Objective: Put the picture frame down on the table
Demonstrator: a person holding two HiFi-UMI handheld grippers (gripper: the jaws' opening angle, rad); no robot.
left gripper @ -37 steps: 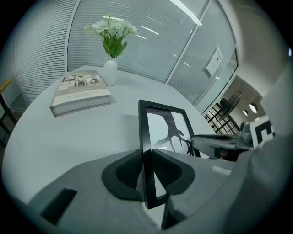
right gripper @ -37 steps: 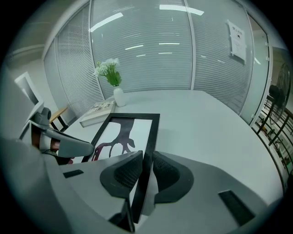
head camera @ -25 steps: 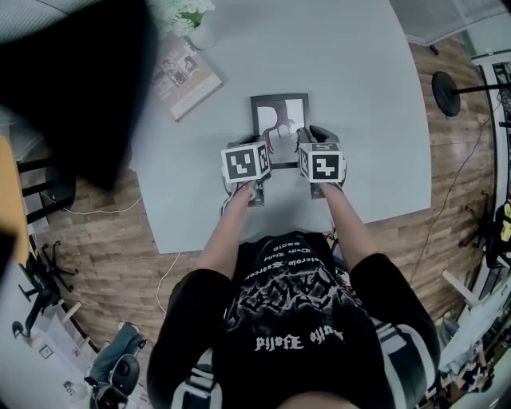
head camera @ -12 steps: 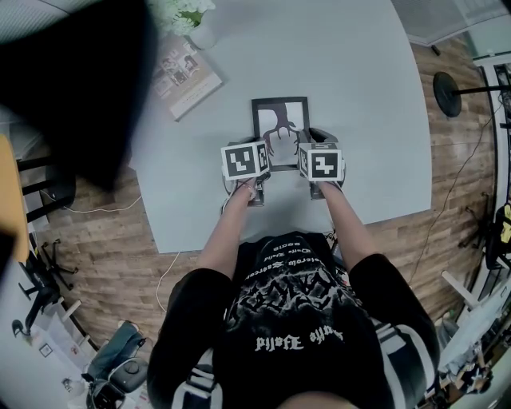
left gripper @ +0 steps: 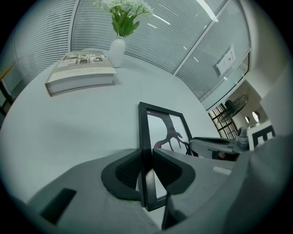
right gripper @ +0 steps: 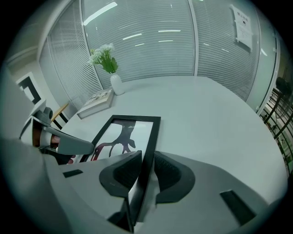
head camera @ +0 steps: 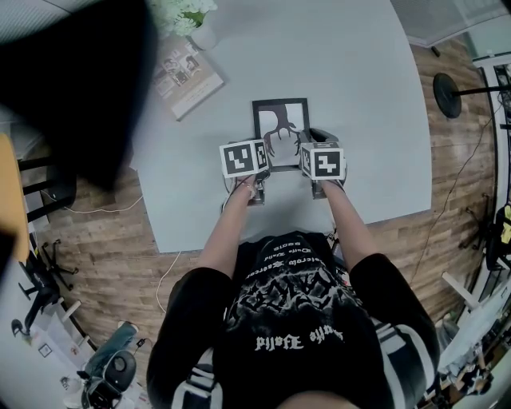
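A black picture frame [head camera: 281,121] with a dark tree-like figure on white is held flat and low over the pale table [head camera: 351,88], in front of the person. My left gripper [head camera: 257,164] is shut on the frame's left side rail [left gripper: 145,151], near its near corner. My right gripper [head camera: 307,160] is shut on the right side rail [right gripper: 150,141]. The picture [right gripper: 121,137] faces up between the two grippers. Whether the frame touches the table I cannot tell.
A thick book [head camera: 185,76] lies at the table's far left, beside a white vase of flowers [head camera: 196,20]. In the left gripper view the book [left gripper: 80,73] and vase [left gripper: 117,51] stand well beyond the frame. Glass walls with blinds ring the table.
The frame and both grippers have shifted slightly toward the person and lower; the grip on both rails is unchanged.
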